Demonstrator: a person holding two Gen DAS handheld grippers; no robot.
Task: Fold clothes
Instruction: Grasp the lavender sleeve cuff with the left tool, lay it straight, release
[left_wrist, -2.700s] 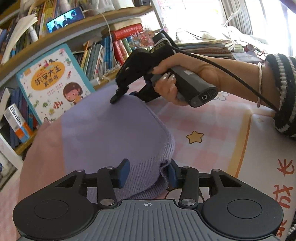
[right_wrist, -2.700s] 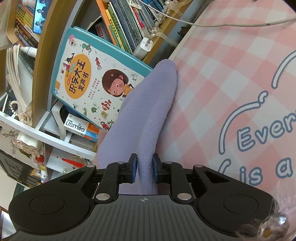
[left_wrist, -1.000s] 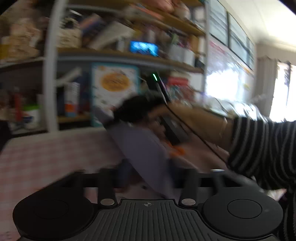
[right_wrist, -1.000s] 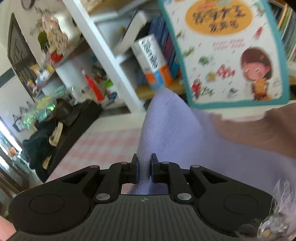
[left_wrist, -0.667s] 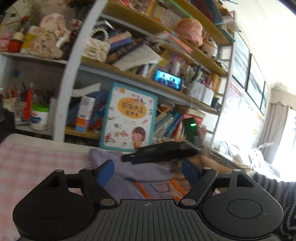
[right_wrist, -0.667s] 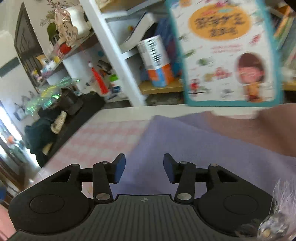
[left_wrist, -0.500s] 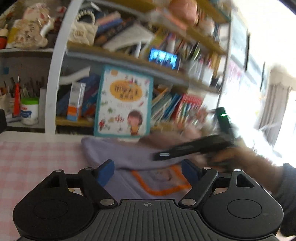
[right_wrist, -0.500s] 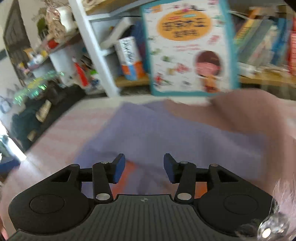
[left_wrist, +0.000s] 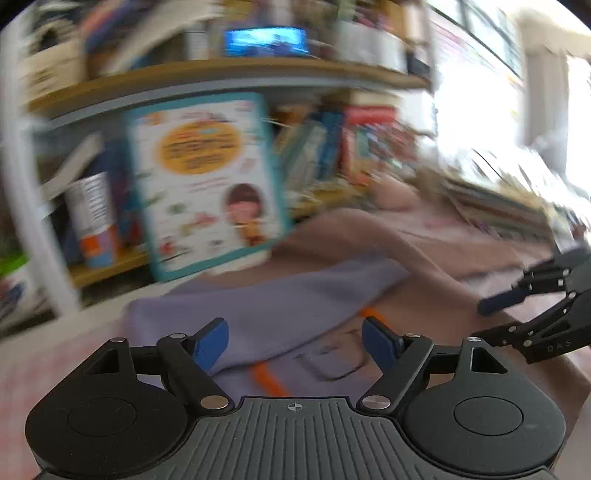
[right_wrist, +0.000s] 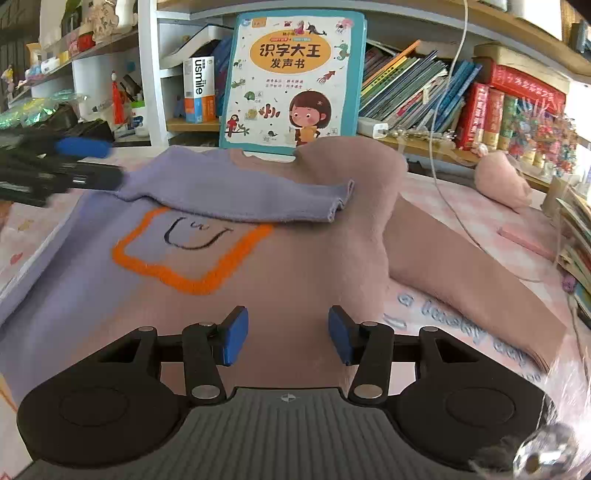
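Observation:
A sweater (right_wrist: 303, 258), lilac on the left half and dusty pink on the right, lies flat on the table with an orange-outlined square and a smile on its chest. Its lilac sleeve (right_wrist: 240, 195) is folded across the chest; the pink sleeve (right_wrist: 461, 273) stretches out to the right. My right gripper (right_wrist: 284, 334) hovers open over the pink lower part, nothing between its pads. My left gripper (left_wrist: 295, 343) is over the lilac side (left_wrist: 280, 306), its jaws closing but wide apart and empty; the right wrist view shows that left gripper (right_wrist: 92, 164) blurred at the left edge. The right gripper (left_wrist: 487, 321) shows in the blurred left wrist view.
A children's picture book (right_wrist: 291, 81) leans on a crowded bookshelf (right_wrist: 424, 92) just behind the sweater. A pink cloth lump (right_wrist: 502, 177) and a white cable (right_wrist: 443, 155) lie at the back right. Stacked books (right_wrist: 576, 240) line the right edge of the pink checked tablecloth (right_wrist: 461, 325).
Both grippers let go of the lilac sleeve, which now lies folded across the chest. Both have opened and swung to the right, the right one over the pink half.

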